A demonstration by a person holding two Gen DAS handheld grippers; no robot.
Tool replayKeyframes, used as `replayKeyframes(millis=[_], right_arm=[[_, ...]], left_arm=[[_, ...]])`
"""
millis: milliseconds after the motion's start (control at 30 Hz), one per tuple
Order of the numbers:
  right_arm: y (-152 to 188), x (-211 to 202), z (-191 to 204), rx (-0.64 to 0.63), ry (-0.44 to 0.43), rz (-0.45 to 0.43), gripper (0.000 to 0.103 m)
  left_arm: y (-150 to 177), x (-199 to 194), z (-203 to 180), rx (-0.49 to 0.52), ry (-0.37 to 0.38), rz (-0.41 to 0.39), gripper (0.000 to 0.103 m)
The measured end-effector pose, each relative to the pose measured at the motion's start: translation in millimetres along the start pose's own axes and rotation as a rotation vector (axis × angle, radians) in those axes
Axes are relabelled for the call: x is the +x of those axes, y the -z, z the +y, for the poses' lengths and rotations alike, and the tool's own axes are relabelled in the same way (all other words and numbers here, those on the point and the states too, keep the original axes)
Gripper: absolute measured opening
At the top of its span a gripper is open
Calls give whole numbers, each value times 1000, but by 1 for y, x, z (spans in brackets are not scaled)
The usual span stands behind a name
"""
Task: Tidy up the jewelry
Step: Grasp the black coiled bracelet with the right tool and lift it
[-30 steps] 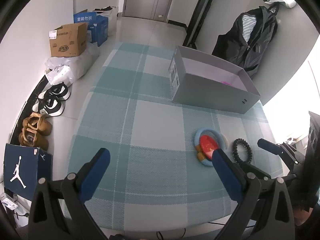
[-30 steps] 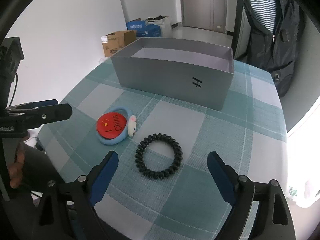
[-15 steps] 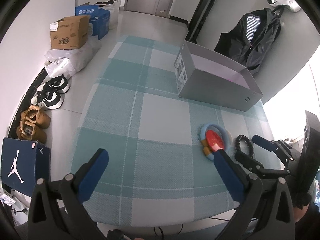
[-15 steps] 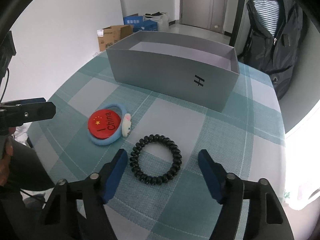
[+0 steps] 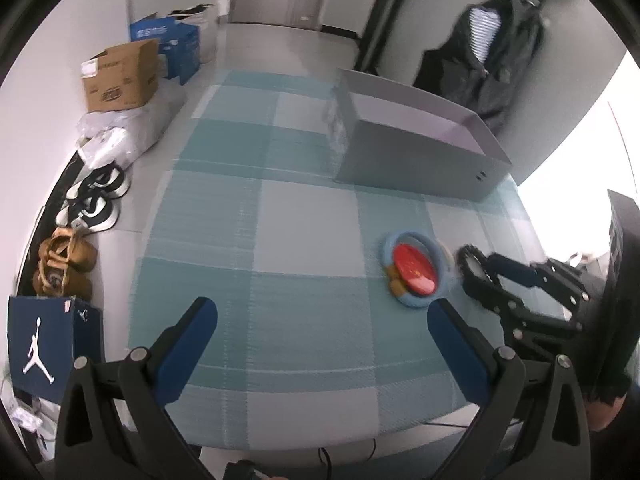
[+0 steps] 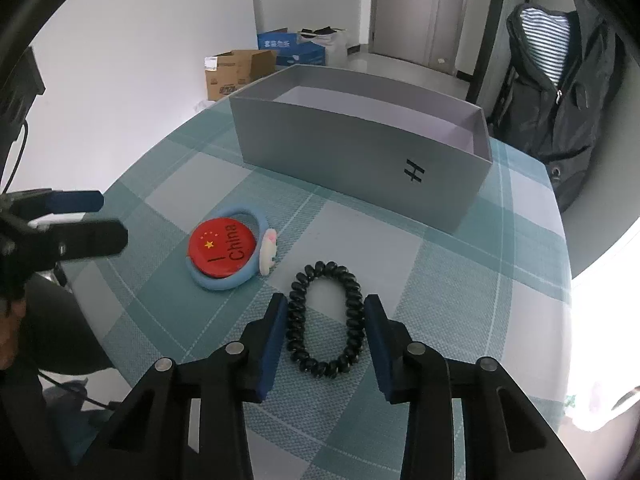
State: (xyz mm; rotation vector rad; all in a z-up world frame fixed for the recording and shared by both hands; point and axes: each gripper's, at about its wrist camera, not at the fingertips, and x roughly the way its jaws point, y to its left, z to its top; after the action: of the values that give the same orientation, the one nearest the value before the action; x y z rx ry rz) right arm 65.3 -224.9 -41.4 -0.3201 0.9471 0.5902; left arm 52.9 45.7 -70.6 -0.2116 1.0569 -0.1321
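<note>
A teal checked tablecloth (image 6: 460, 280) held a grey box (image 6: 360, 160); right gripper (image 6: 326, 320) squeezed a black coil bracelet (image 6: 326, 368), left gripper (image 5: 320, 320) gaped wide.

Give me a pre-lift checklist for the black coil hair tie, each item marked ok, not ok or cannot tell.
1. The right gripper straddles the black coil hair tie, one jaw on each side: ok.
2. Jaws pressing the tie: ok, it is squeezed into a narrow oval.
3. Firm enough to lift: cannot tell.
4. Blue band with the red badge lies apart from the jaws: ok.
5. Grey box is open on top, ready to receive: ok.
6. Left gripper is open, empty and off to the side of the path to the box: ok.
</note>
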Motion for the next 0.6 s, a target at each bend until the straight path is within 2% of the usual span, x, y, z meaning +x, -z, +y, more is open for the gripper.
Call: replayKeyframes(millis=[200, 300, 433, 600], right_arm=[[-2, -4, -10, 58, -30, -8, 36], [-2, -10, -19, 94, -43, -21, 36], [-2, -17, -33, 148, -56, -39, 36], [-2, -22, -49, 213, -63, -52, 36]], left_arm=[[-1, 2, -17, 63, 21, 8, 102], [-3, 7, -22, 86, -15, 22, 102], [-6, 13, -32, 110, -25, 36, 102], [-4, 29, -52, 196, -87, 77, 102]])
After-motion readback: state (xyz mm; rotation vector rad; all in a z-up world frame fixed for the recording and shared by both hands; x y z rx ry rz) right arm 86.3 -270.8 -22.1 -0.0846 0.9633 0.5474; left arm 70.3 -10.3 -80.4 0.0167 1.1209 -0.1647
